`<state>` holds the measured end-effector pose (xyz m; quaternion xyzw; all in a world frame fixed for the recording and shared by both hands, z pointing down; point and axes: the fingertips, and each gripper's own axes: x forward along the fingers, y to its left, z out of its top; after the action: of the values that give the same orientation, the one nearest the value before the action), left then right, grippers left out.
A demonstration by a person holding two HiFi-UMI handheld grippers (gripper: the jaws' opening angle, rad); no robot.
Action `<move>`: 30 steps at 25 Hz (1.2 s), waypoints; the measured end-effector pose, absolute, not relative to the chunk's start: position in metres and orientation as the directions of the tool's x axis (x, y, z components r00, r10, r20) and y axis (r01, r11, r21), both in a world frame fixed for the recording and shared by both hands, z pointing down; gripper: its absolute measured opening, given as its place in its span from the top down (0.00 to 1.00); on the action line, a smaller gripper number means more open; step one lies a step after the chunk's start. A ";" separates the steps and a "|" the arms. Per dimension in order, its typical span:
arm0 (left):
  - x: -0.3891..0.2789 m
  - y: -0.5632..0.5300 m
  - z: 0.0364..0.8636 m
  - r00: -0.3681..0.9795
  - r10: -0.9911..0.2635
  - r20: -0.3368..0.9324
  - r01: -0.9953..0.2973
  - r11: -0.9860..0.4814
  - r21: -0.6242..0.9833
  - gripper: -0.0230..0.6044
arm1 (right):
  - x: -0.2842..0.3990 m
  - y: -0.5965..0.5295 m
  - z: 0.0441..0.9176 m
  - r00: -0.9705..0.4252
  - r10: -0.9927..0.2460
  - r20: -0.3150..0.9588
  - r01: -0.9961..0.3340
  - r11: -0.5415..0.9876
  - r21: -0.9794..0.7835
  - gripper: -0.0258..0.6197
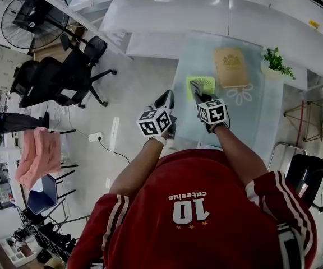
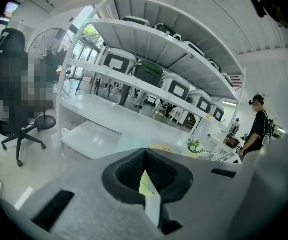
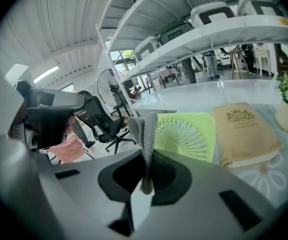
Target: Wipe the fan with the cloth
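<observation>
A small lime-green fan [image 1: 202, 84] lies flat on the glass table [image 1: 262, 122]; in the right gripper view the fan [image 3: 186, 136] lies just past the jaws. My right gripper [image 1: 195, 89] hangs over the fan's near edge, shut on a grey cloth [image 3: 145, 129] that stands upright out of the jaws. That gripper [image 3: 146, 156] has its jaws pressed on the cloth's lower end. My left gripper [image 1: 166, 98] hovers at the table's left edge, left of the fan, shut with nothing in it. Past the closed jaws of the left gripper [image 2: 145, 156] shows a sliver of the green fan [image 2: 143, 184].
A tan book [image 1: 231, 66] lies right of the fan, and a small potted plant [image 1: 275, 61] stands further right. White shelving [image 1: 167, 15] lines the back. Black office chairs [image 1: 66, 77], a pedestal fan [image 1: 31, 17] and a floor power strip [image 1: 96, 136] are at left. A person [image 2: 257, 126] stands by the shelving.
</observation>
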<state>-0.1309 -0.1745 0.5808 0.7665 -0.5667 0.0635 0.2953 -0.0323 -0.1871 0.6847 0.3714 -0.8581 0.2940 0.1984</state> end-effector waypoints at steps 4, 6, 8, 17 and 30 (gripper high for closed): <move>-0.141 -0.173 0.582 0.345 -0.831 0.436 -0.908 -0.177 0.380 0.95 | -0.042 -0.187 0.695 -0.646 -0.510 0.567 -0.753 0.546 -0.367 0.93; -0.147 -0.173 0.583 0.340 -0.831 0.440 -0.910 -0.172 0.378 0.95 | -0.047 -0.187 0.698 -0.647 -0.505 0.571 -0.752 0.543 -0.373 0.93; -0.153 -0.173 0.584 0.333 -0.833 0.442 -0.911 -0.164 0.379 0.95 | -0.051 -0.187 0.702 -0.647 -0.503 0.573 -0.754 0.537 -0.380 0.93; -0.161 -0.170 0.588 0.343 -0.823 0.454 -0.912 -0.174 0.373 0.95 | -0.055 -0.190 0.718 -0.623 -0.504 0.598 -0.776 0.495 -0.391 0.93; -0.148 -0.174 0.593 0.372 -0.807 0.458 -0.904 -0.203 0.377 0.95 | -0.046 -0.197 0.719 -0.604 -0.519 0.605 -0.792 0.477 -0.381 0.93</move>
<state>-0.1480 -0.1739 0.5927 0.7714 -0.5545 0.0802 0.3017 -0.0460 -0.1972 0.7190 0.3930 -0.8338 0.3270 0.2085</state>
